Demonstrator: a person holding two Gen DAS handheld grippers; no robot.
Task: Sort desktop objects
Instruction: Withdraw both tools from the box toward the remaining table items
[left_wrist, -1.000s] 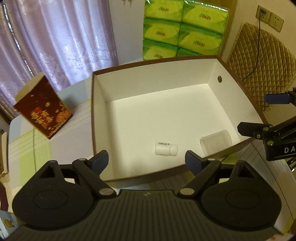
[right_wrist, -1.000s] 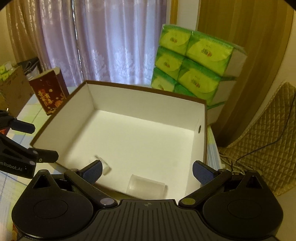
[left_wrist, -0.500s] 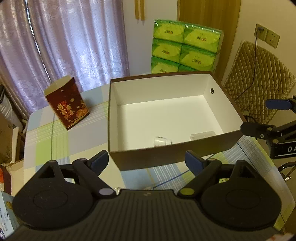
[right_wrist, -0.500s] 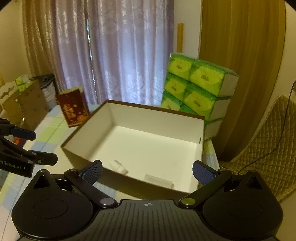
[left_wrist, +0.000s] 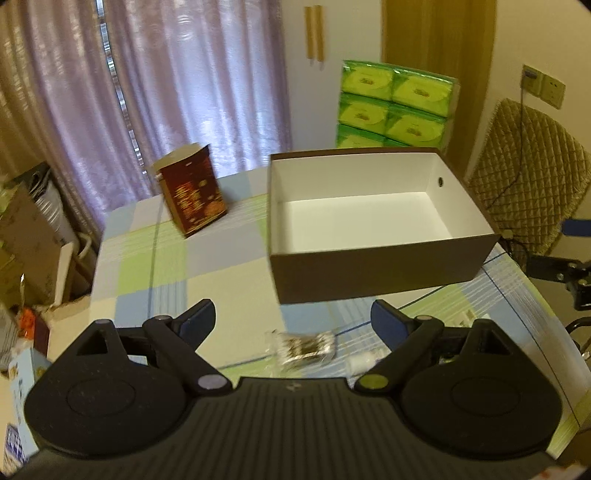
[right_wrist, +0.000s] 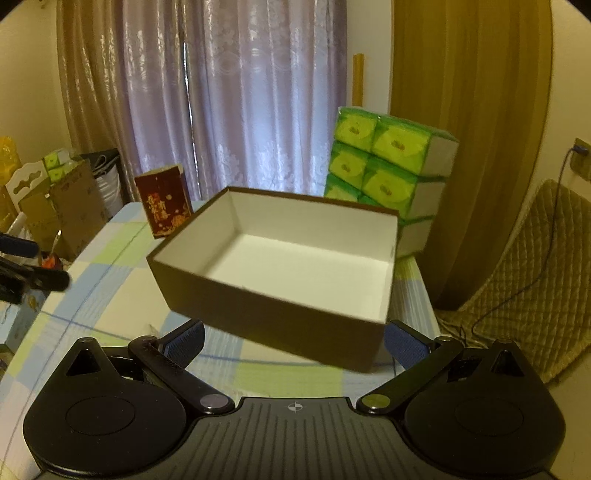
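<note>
Your left tongs and right tongs gape apart, empty, above the tabletop before the brown box.

Left claw: matte black ribbed body, two round housings, blue-padded fingers, silver and yellow-green pivot screws. Right claw: same build, white crosshair mark.

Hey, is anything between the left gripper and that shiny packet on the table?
Nothing visible: the left gripper is open, with the shiny packet on bare tablecloth just below its gap.
</note>
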